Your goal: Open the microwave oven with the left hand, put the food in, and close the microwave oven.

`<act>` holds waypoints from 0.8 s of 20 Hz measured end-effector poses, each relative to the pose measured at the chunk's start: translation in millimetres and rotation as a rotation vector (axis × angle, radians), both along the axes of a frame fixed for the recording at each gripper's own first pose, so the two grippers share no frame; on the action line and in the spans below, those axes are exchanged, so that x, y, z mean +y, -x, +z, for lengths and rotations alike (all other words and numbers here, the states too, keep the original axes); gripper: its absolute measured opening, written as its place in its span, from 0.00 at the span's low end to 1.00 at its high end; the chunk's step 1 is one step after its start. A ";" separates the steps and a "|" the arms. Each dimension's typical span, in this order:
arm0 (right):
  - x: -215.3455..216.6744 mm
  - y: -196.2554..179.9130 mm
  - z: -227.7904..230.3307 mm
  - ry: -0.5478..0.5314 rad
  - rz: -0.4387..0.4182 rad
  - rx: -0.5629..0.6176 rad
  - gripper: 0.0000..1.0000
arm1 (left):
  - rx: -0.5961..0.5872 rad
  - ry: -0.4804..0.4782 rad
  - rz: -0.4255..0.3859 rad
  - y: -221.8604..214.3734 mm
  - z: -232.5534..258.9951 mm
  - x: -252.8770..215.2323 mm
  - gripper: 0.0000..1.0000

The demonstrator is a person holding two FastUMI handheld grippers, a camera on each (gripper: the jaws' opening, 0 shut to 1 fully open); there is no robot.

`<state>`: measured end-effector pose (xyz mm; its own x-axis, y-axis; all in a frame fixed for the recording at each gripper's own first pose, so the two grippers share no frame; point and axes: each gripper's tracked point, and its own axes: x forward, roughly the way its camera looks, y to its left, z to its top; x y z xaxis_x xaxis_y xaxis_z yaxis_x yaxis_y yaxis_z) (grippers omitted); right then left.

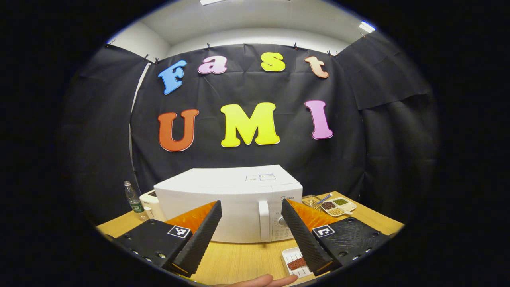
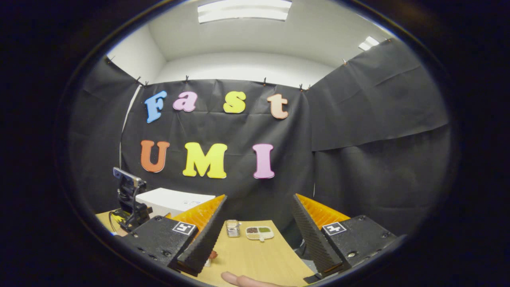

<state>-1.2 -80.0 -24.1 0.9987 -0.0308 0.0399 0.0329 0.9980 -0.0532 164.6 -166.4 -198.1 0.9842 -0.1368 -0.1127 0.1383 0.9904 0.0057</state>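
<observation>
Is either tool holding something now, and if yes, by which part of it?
Nothing is held. The left tool is open in front of the closed microwave; the right tool is open above the table.

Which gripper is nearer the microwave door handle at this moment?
Left. The left gripper faces the microwave front, its open fingers framing the door handle without touching it. The right gripper is off to the side, pointing past the microwave's right end at the table.

White microwave oven, light-wood table
</observation>
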 end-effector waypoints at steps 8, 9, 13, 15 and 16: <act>-36.0 -18.4 -32.6 -0.005 -0.032 0.023 1.00 | 0.065 0.016 0.019 -51.9 -81.0 -21.0 0.95; -42.1 -21.5 -37.9 -0.004 -0.037 0.033 1.00 | 0.073 0.018 0.018 -57.0 -88.8 -23.2 0.95; -47.8 -29.8 -47.0 -0.014 -0.012 0.038 1.00 | 0.064 0.068 0.014 -82.0 -102.0 -25.5 0.95; -51.9 -32.9 -51.8 -0.021 -0.003 0.034 0.94 | 0.064 0.069 0.015 -91.0 -109.5 -25.7 0.90; -53.4 -34.1 -54.5 -0.027 -0.001 0.034 1.00 | 0.057 0.056 0.023 -93.2 -111.9 -22.6 0.71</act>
